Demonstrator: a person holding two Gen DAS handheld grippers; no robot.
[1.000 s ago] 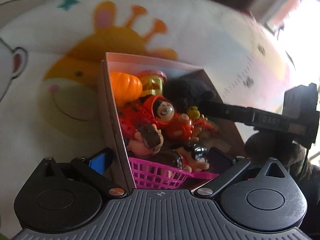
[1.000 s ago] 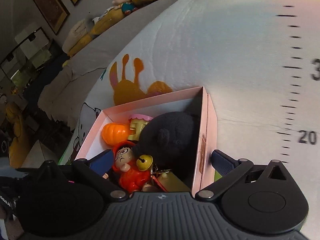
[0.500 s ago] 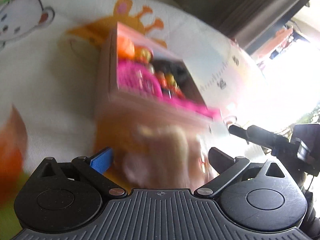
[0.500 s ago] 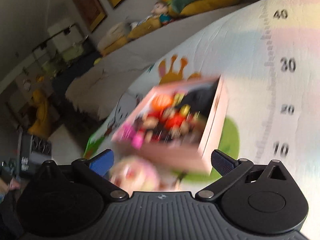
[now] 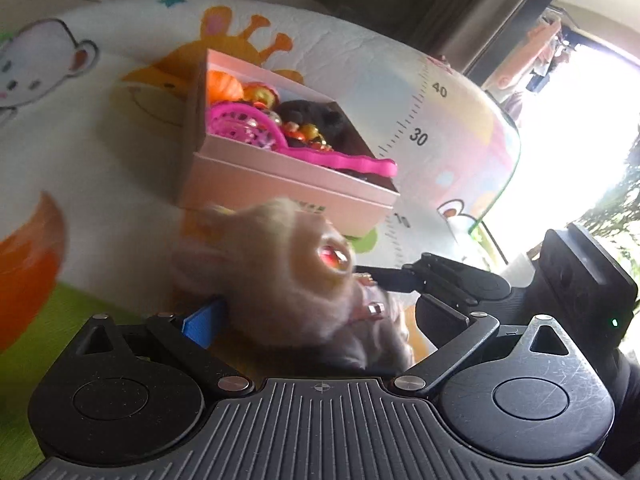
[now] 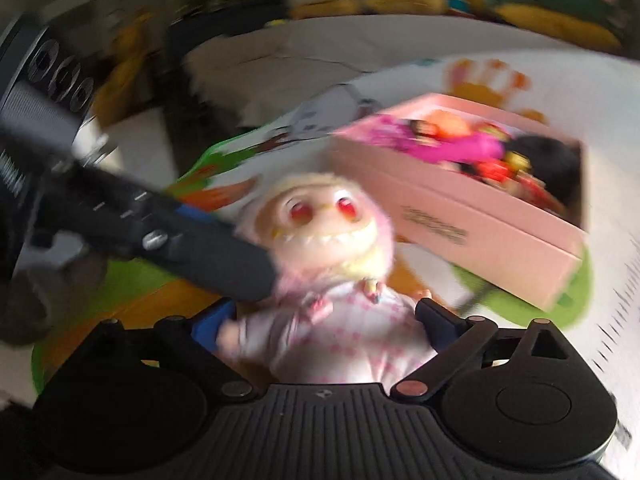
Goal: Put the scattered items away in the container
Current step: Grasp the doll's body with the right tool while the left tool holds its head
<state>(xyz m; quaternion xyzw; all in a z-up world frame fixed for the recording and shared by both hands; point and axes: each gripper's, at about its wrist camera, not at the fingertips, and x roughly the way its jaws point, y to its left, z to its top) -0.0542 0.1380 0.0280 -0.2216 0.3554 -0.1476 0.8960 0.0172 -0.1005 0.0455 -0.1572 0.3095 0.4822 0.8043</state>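
A plush doll (image 5: 288, 264) with red eyes and a pink checked outfit lies on the play mat just in front of the pink box (image 5: 280, 184). My left gripper (image 5: 320, 316) stands open with the doll's head between its fingers. My right gripper (image 6: 324, 320) is open too and straddles the doll's (image 6: 324, 220) body. A finger (image 5: 404, 276) of the right gripper shows beside the doll's face. The pink box (image 6: 480, 232) holds a pink basket (image 5: 248, 128), an orange pumpkin (image 5: 222, 86), a black plush (image 5: 316, 116) and small figures.
The play mat (image 5: 100, 160) has animal prints and a ruler scale (image 5: 416, 136) along its right side. A bright window (image 5: 580, 140) lies beyond the mat's edge. Cushions and soft toys (image 6: 520, 4) line the back of the room. The right wrist view is blurred.
Both grippers have pulled back from over the box and dropped low in front of it. The plush doll now sits between the fingers of each.
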